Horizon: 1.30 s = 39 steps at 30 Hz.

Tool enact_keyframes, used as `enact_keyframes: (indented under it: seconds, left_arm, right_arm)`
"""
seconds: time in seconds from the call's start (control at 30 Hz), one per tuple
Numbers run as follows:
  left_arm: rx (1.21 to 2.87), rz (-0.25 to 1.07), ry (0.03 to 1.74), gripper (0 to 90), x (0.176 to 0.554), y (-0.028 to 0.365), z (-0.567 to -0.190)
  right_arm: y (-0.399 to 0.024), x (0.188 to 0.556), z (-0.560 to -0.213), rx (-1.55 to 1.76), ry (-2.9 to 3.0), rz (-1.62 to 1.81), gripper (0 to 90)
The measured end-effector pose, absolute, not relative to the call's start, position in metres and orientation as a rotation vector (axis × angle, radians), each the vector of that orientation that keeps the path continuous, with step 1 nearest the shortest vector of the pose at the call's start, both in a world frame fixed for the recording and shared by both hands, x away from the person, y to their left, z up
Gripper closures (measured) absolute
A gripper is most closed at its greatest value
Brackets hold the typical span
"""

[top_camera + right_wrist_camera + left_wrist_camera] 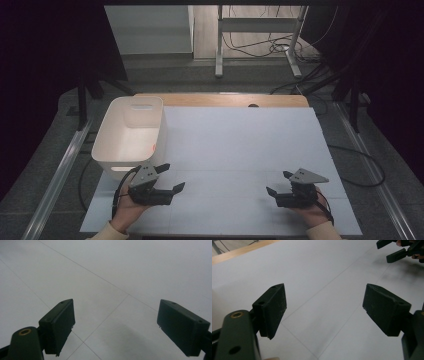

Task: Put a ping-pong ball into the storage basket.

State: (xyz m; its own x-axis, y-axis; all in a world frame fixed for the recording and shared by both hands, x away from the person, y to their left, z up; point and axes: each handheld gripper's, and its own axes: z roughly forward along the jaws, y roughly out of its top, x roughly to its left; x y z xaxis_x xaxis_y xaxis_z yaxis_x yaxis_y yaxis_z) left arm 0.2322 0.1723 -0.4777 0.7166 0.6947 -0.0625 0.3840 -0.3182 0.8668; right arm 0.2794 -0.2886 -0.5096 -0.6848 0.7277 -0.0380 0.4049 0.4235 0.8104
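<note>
White plastic bin point(129, 134) was the nearest thing to my left gripper point(170, 179), so I took it as the piece in play: it stood at the far-left corner of the white sheet point(240, 150) covering the table, upright, open side up, its near wall with the cut-out handle just beyond my left hand point(131, 206). I could make out a small orange-red spot on its inner right wall; what it was I couldn't tell. Otherwise the inside looked bare from above.

Both tools were released and carried nothing. My left gripper's jaws stood spread, slanting toward the middle of the sheet, and its own camera looked between the two black pads point(273, 308) at bare sheet and faint seams. In that view's upper right corner I could see the tips of my right gripper point(395, 251) across the sheet. My right gripper point(279, 183) sat low near the front right, well apart from the bin, its jaws also wide, with plain sheet between its pads point(61, 325).

I judged this a ready posture: hands low and symmetrical at the near edge, jaws parted so either could close on something without a preliminary move, the bin parked off to one side to keep the working area free.
</note>
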Motion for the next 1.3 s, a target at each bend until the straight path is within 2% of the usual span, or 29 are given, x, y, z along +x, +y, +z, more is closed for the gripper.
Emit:
enact_keyframes:
  seconds: [0.53,1.3]
  left_arm:
    - [1.893,0.373,0.945,20.5,0.232,0.202,-0.504]
    - [1.911,0.334,0.905,20.4,0.246,0.183,-0.504]
  right_arm:
    - [-0.288,0.279,-0.509,0.954,2.303,1.170,15.3]
    - [-0.288,0.274,-0.505,0.908,2.299,1.254,15.3]
